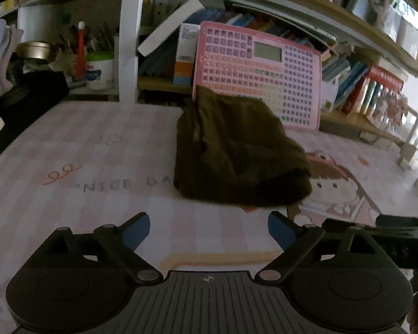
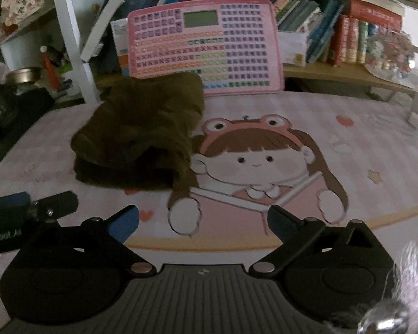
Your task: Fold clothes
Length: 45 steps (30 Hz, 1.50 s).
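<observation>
Both pairs of fingers stand wide apart and hold nothing: the left gripper (image 1: 209, 231) and right gripper (image 2: 203, 224) hover over the pink mat (image 1: 69, 153), with the olive garment (image 1: 237, 153) bunched ahead, beyond the fingertips. A pinch into that heap could catch several layers at once and drag the bundle. Its edges and sleeves seem buried in dim folds.

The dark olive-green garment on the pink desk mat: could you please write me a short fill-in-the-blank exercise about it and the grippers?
1. The dark olive-green garment lies on the pink cartoon-print desk mat, held by ____ gripper.
2. Both the left gripper and right gripper have jaws that are ____.
3. The pink button-grid learning tablet stands ____ the garment.

Missing: neither; open; behind
</observation>
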Motion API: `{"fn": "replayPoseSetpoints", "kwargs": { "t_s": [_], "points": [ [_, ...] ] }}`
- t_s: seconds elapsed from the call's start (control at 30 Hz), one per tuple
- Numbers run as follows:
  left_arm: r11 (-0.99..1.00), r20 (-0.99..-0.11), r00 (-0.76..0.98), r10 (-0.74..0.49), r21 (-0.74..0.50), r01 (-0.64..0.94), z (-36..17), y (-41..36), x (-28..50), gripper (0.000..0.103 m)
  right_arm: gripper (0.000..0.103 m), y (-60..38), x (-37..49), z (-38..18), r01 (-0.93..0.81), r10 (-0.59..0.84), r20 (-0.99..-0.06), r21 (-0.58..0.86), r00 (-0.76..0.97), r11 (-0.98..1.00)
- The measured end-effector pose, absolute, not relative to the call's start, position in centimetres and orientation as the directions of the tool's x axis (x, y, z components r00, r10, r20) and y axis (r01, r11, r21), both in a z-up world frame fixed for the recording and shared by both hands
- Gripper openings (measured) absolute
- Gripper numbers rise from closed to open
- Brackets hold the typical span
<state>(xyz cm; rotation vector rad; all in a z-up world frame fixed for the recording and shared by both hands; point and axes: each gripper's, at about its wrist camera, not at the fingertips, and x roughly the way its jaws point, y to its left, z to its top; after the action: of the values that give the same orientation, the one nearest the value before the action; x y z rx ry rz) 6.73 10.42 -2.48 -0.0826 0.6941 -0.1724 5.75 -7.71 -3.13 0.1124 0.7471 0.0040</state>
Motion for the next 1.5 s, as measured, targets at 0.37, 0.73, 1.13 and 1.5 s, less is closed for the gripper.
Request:
{"fn": "replayPoseSetpoints", "kwargs": {
  "t_s": [0.37, 0.73, 1.13, 1.5],
  "points": [
    [0.993, -0.668, 0.735, -0.115, -0.082, 0.08, -3.0, 10.08, 6.16, 0.099, 0.101, -7.88, 4.68, -3.43, 0.033, 0.029, -0.686, 0.077, 0.727, 0.997],
    [0.995, -0.653, 0.751, -0.095, -0.05, 0.082, -2.83, 10.15, 5.77, 0.1, 0.101, -7.43, 4.63, -3.65, 0.028, 0.036, -0.701, 0.079, 0.713, 0.996],
    [0.995, -0.651, 0.752, -0.102, -0.059, 0.084, -3.01, 10.37, 5.85, 0.103, 0.101, -7.33, 4.77, -4.0, 0.035, 0.027, -0.714, 0.072, 0.7, 0.997],
    [0.996, -0.658, 0.747, -0.093, -0.052, 0.078, -3.12, 10.28, 5.99, 0.103, 0.101, -7.32, 4.97, -4.13, 0.035, 0.024, -0.717, 0.068, 0.697, 0.997]
  ]
}}
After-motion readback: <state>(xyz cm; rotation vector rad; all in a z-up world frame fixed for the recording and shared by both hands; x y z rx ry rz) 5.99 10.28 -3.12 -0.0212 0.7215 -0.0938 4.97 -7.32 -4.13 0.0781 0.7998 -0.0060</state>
